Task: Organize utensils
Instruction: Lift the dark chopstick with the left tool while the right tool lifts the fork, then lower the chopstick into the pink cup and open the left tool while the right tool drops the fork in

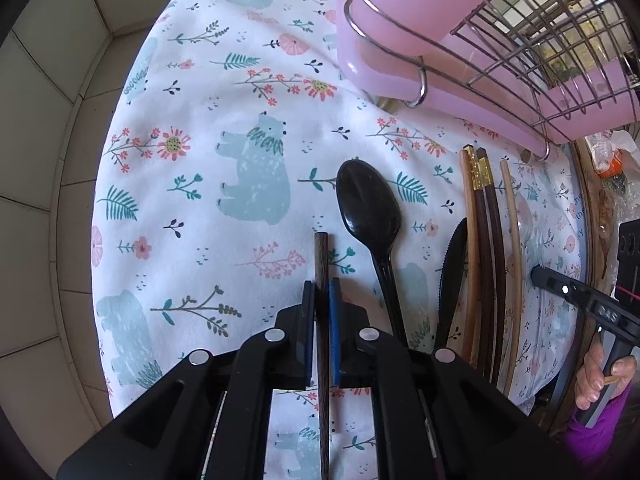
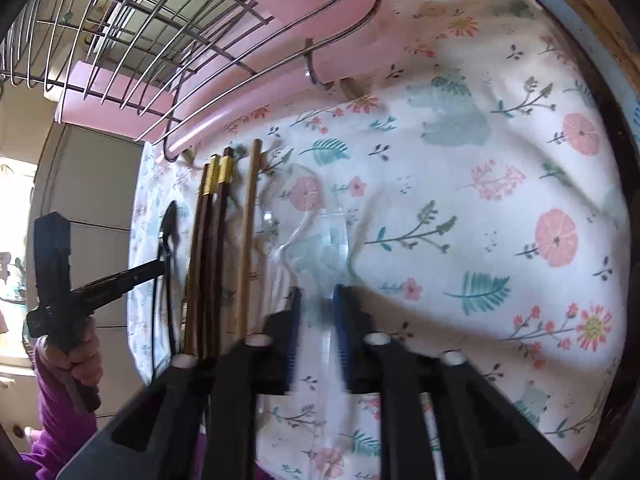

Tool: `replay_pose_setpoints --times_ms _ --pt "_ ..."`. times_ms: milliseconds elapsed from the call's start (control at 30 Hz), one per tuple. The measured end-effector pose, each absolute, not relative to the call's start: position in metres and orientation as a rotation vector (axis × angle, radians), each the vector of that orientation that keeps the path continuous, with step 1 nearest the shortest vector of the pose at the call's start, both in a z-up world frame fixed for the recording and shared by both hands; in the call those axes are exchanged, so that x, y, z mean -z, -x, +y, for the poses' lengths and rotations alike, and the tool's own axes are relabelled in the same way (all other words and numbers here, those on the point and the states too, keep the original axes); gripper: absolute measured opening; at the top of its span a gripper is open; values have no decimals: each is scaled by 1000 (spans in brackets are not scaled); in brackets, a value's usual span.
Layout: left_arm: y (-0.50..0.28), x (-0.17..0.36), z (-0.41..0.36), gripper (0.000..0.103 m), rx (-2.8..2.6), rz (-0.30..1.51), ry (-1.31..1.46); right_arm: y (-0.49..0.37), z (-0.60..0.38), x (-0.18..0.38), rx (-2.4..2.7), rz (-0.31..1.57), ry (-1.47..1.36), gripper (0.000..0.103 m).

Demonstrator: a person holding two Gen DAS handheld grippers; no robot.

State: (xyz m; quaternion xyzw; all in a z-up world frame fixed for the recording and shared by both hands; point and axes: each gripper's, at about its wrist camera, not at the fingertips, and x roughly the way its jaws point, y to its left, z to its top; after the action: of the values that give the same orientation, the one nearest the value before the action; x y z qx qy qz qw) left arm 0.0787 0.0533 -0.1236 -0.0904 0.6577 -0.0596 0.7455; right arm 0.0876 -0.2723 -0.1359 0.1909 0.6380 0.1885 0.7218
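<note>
Your left tool (image 1: 322, 292) grips a dark wooden chopstick (image 1: 321, 256), its tip jutting past the blue ribbed pads. Beside it on the floral cloth over the bench (image 1: 208, 208) lie a glossy black plastic spoon (image 1: 370, 208), a serrated knife (image 1: 454, 264) and more chopsticks (image 1: 486, 240). Your right tool (image 2: 316, 300) is blurred; it seems clamped on a clear plastic utensil (image 2: 320, 236).
</note>
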Motion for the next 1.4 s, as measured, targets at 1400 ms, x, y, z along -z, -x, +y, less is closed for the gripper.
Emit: replay_pose_setpoints --times_ms 1400 --pt "-152 -91 38 6 87 192 245 -168 -311 -84 -258 181 -347 5"
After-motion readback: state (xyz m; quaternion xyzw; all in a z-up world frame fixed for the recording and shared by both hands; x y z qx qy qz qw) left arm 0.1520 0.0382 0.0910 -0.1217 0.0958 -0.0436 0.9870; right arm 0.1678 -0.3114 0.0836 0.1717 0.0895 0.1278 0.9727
